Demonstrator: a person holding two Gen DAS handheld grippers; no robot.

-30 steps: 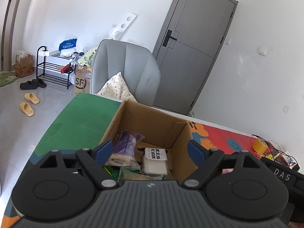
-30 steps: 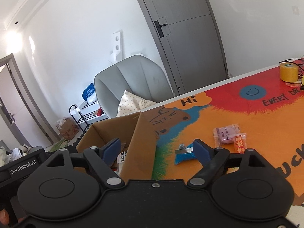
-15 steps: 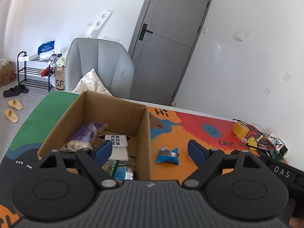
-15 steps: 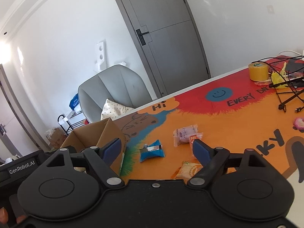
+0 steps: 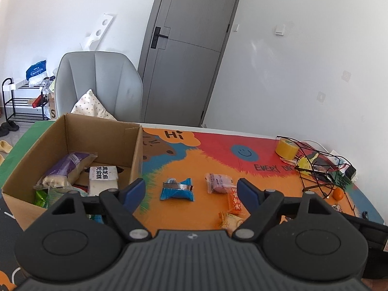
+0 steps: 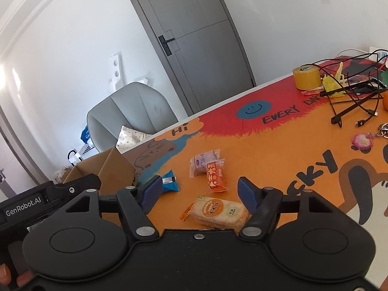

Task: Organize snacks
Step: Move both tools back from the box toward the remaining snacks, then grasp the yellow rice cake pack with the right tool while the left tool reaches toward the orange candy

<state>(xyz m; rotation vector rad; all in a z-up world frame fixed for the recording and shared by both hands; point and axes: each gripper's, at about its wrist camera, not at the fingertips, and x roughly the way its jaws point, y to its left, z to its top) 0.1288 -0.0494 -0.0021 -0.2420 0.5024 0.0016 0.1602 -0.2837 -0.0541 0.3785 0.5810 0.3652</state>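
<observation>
Colourful table (image 5: 266, 169): cardboard box (image 5: 101, 133) holds snack packets (image 5: 65, 169); left claw (image 5: 190, 190), right claw (image 6: 197, 190) closing, empty.

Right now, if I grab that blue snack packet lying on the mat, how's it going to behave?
The blue snack packet looks crumpled and pinched in the middle, so it will probably flex rather than stay stiff. Its glossy wrapper may slip a little between the fingers. It lies flat on the mat, so it is unlikely to roll.

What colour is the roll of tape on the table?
Yellow. The roll of tape shows best in the right wrist view.
</observation>
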